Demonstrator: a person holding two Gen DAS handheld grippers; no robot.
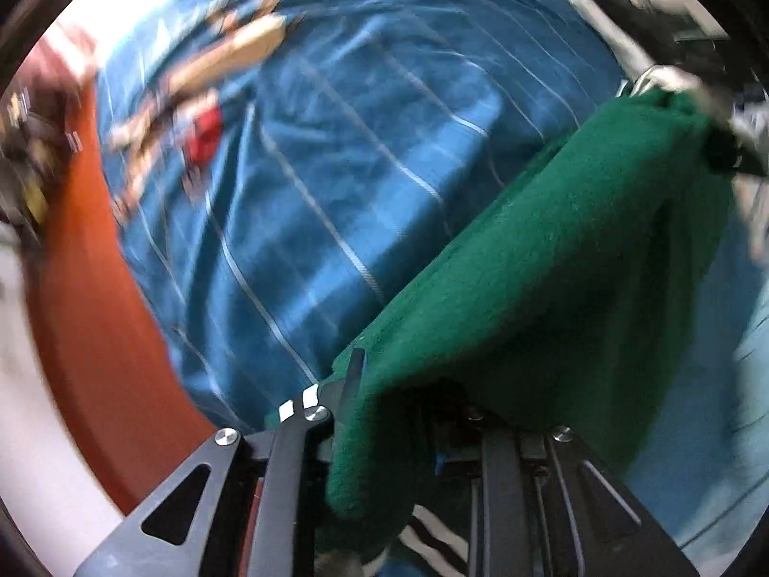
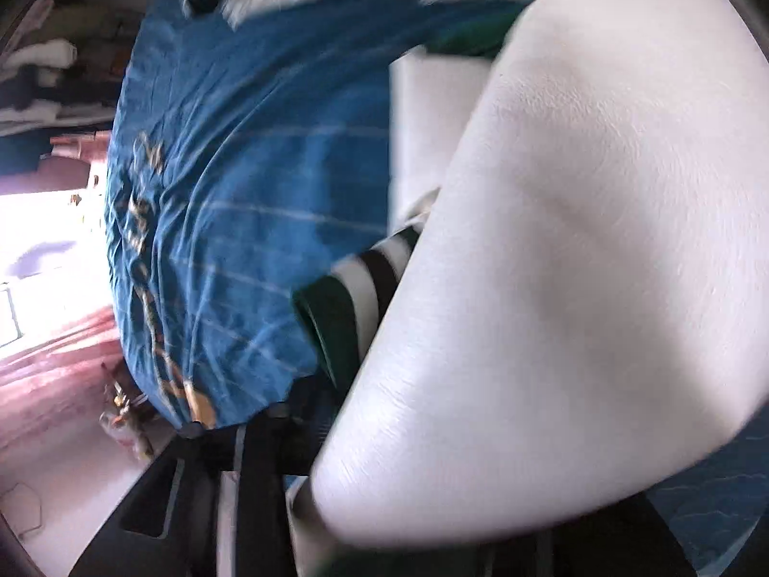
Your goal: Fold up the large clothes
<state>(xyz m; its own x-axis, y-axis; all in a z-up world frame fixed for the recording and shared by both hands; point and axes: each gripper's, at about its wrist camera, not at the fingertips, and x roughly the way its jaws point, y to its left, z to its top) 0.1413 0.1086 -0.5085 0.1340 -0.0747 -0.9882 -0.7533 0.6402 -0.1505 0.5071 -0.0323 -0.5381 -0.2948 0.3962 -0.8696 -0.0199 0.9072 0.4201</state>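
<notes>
Overhead, the left gripper [image 1: 384, 413] hung above a bed with a blue checked sheet [image 1: 307, 221], its jaws nearly together and clamped on an edge of the green garment [image 1: 552, 264] — the cloth draped over the right finger. On the right gripper [image 2: 336, 471] white fabric [image 2: 576, 264] smothered the jaws, so their state could not be told; a striped green cuff [image 2: 355, 303] showed beside it.
</notes>
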